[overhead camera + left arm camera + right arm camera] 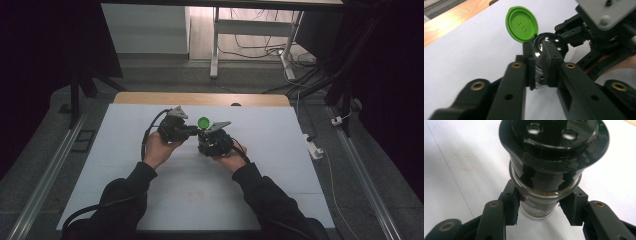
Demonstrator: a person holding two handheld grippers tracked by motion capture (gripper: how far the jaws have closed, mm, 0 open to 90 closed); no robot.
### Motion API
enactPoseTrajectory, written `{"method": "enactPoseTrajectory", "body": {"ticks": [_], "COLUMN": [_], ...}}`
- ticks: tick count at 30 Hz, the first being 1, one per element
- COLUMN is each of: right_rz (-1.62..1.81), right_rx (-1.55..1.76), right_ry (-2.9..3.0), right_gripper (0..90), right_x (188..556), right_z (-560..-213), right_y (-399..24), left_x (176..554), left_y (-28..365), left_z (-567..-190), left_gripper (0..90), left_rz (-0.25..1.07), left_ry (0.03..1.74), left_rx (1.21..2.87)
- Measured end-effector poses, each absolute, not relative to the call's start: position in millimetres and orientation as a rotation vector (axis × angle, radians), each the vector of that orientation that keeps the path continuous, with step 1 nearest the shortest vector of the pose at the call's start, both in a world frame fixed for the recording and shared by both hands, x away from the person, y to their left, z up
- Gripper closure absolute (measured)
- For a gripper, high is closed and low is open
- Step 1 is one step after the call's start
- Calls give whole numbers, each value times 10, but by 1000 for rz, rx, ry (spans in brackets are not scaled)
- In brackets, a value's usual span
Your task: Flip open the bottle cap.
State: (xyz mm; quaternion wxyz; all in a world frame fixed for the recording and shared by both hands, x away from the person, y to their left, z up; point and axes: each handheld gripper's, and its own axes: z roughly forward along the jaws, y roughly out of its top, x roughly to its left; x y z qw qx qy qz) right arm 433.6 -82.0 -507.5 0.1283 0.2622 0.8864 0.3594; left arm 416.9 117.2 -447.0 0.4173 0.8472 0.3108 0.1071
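Above the white table, the right gripper is clamping a spice jar's glass body, while the left gripper is pinching its black shaker top, green lid flipped open.

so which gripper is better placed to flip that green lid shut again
Left. The right gripper is clamped on the jar, steadying it, while the left gripper sits up at the black shaker cap, right beside the open green lid.

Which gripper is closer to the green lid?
Left. The left gripper grips the shaker's black cap right under the green lid. The right gripper holds the glass jar lower down.
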Motion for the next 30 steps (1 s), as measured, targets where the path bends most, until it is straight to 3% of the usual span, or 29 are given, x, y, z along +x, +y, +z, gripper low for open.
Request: {"method": "enactPoseTrajectory", "body": {"ticks": [14,22,30], "right_rz": [1044,1042,1046], "right_rx": [762,761,770], "right_ry": [2577,2576,2585], "right_gripper": [525,518,368], "right_x": [4336,4333,4340], "right_z": [-5073,-5073,-5083], "right_y": [-816,-814,-820], "left_x": [3941,3794,3689], "left_y": [1350,1438,1502], "left_z": [-4381,-4376,-4369], "left_gripper": [463,233,157], "left_rz": [253,229,213], "left_ry": [783,772,799], "left_rx": [2116,2109,2097]}}
